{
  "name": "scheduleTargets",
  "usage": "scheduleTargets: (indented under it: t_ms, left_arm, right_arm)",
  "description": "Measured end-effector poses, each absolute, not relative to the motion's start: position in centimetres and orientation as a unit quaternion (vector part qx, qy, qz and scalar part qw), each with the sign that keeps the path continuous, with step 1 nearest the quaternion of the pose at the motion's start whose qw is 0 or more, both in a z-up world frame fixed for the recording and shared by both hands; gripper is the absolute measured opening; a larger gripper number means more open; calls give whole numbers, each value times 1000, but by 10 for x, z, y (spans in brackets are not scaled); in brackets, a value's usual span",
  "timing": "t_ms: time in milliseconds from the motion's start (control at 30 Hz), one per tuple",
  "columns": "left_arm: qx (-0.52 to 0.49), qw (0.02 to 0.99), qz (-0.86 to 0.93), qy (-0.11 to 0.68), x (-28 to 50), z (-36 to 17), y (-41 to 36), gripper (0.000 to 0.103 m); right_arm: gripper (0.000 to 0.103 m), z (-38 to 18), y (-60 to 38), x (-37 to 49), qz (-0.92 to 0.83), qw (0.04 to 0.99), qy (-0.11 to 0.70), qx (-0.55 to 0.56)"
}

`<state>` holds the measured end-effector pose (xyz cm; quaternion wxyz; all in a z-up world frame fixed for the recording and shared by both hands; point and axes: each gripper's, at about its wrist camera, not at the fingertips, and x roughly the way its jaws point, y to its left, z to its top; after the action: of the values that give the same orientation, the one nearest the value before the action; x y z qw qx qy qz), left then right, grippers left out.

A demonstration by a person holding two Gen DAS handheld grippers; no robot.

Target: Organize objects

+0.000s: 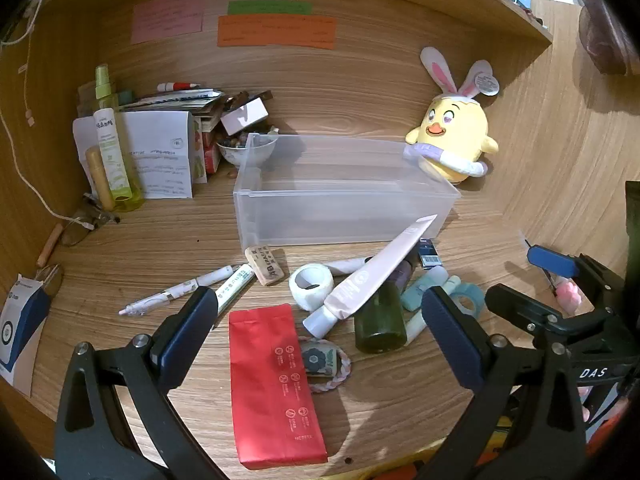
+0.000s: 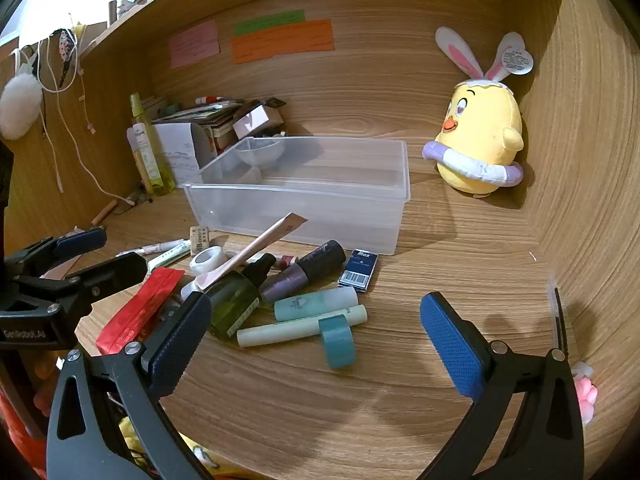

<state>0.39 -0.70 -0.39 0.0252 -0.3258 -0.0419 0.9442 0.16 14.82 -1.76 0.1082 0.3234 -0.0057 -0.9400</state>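
Note:
An empty clear plastic bin stands mid-desk. In front of it lies a pile: a red pouch, a pink tube leaning on a dark green bottle, a white tape roll, an eraser, pens, a purple bottle, a teal tape roll, a blue box. My left gripper is open above the pouch. My right gripper is open near the teal roll.
A yellow plush chick sits at the back right. Spray bottles, papers and a bowl crowd the back left corner. Sticky notes are on the back wall. Wooden side walls enclose the desk.

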Motion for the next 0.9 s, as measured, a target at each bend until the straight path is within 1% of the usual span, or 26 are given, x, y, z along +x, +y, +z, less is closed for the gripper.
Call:
scheduleTargets:
  t_ms: [900]
  left_arm:
    - [-334,42,940,-46,3,-9,-9,103]
  right_arm:
    - [103,-20,141,3,-939,117,3,325]
